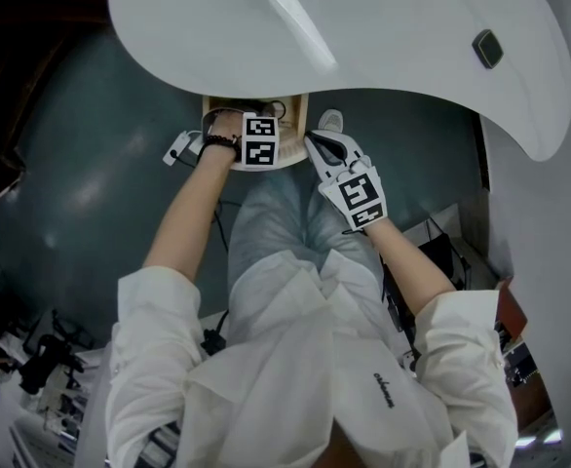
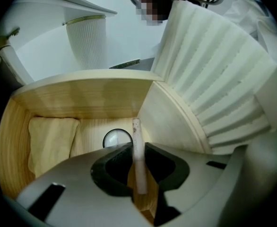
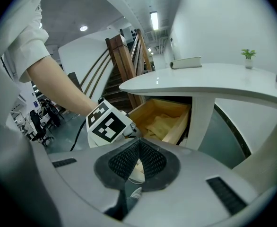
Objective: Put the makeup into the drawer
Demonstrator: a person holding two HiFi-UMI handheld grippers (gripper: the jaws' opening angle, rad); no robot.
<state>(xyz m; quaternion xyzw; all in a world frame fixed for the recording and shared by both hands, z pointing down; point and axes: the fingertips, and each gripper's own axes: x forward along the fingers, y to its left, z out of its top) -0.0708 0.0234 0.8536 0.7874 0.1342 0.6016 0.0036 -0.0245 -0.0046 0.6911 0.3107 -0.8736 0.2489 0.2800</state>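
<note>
A slim white makeup stick (image 2: 137, 161) stands upright between the pads of my left gripper (image 2: 137, 148), which is shut on it. That gripper (image 1: 256, 127) points steeply down into the open wooden drawer (image 1: 293, 107) under the white table. Inside the drawer (image 2: 82, 100) lie a beige cloth (image 2: 51, 143) and a small round mirror-like compact (image 2: 116, 138) just beyond the stick's tip. My right gripper (image 1: 320, 146) hangs to the right of the drawer, shut and empty (image 3: 138, 143). From its view the left gripper's marker cube (image 3: 109, 123) covers the drawer's near corner (image 3: 164, 119).
The white tabletop (image 1: 363, 27) overhangs the drawer. A white ribbed panel (image 2: 214, 79) stands right beside the drawer's right wall. A white table leg (image 3: 201, 122) is to the drawer's right. The person's knees (image 1: 285, 213) sit just below the drawer front.
</note>
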